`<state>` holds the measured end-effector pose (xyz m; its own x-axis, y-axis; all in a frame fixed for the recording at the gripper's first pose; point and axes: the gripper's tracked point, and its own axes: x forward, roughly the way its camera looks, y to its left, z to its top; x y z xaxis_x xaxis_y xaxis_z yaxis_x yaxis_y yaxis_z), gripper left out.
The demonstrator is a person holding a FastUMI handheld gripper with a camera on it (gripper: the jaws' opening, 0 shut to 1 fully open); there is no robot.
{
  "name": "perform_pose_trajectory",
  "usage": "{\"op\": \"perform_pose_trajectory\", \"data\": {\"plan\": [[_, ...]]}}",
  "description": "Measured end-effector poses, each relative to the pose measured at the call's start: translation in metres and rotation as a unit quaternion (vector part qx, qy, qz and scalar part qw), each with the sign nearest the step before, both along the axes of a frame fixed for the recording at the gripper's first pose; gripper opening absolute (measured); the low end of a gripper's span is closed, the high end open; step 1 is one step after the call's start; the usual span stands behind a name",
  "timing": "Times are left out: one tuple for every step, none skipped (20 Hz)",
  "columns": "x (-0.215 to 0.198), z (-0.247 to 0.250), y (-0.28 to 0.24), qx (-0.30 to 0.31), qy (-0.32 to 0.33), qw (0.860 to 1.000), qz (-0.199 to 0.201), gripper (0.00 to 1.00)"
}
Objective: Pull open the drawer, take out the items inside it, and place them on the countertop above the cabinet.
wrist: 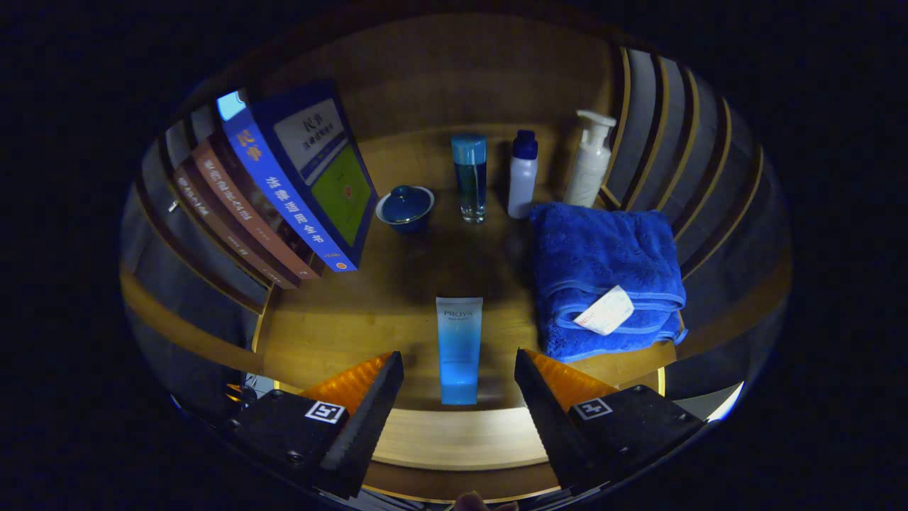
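A blue-and-white tube [459,351] stands upright, cap down, on the wooden countertop [340,326] close to its front edge. My gripper [457,358] is open, its two black fingers spread wide to either side of the tube. Neither finger [369,404] touches it; there is a gap on both sides. The tube's lower end sits level with the fingertips, and the countertop's front edge runs just below them.
Several books [298,184] lean at the back left. Along the back stand a blue lidded bowl [405,206], a clear blue bottle [469,177], a white bottle with a blue cap [523,176] and a white pump bottle [589,160]. A folded blue towel [603,277] lies right of the tube.
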<state>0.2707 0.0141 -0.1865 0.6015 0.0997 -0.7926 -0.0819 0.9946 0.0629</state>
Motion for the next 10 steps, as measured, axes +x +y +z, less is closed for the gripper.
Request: {"op": "perform_pose_trajectory", "data": {"plan": [[-0.007,0.005,0.001,0.006,-0.015,1.000,0.004,1.00],[-0.015,0.012,0.002,0.011,-0.031,0.999,0.007,1.00],[-0.024,0.019,0.001,0.017,-0.048,0.999,0.011,1.00],[-0.033,0.027,0.001,0.018,-0.068,0.997,0.017,1.00],[-0.042,0.035,0.000,0.017,-0.089,0.996,0.022,1.00],[-0.054,0.044,0.000,0.018,-0.109,0.994,0.026,1.00],[-0.065,0.055,0.002,0.025,-0.131,0.991,0.027,1.00],[-0.076,0.067,0.006,0.037,-0.154,0.987,0.029,1.00],[-0.088,0.079,0.007,0.045,-0.174,0.983,0.029,1.00],[-0.098,0.089,0.008,0.048,-0.194,0.979,0.030,1.00]]}}
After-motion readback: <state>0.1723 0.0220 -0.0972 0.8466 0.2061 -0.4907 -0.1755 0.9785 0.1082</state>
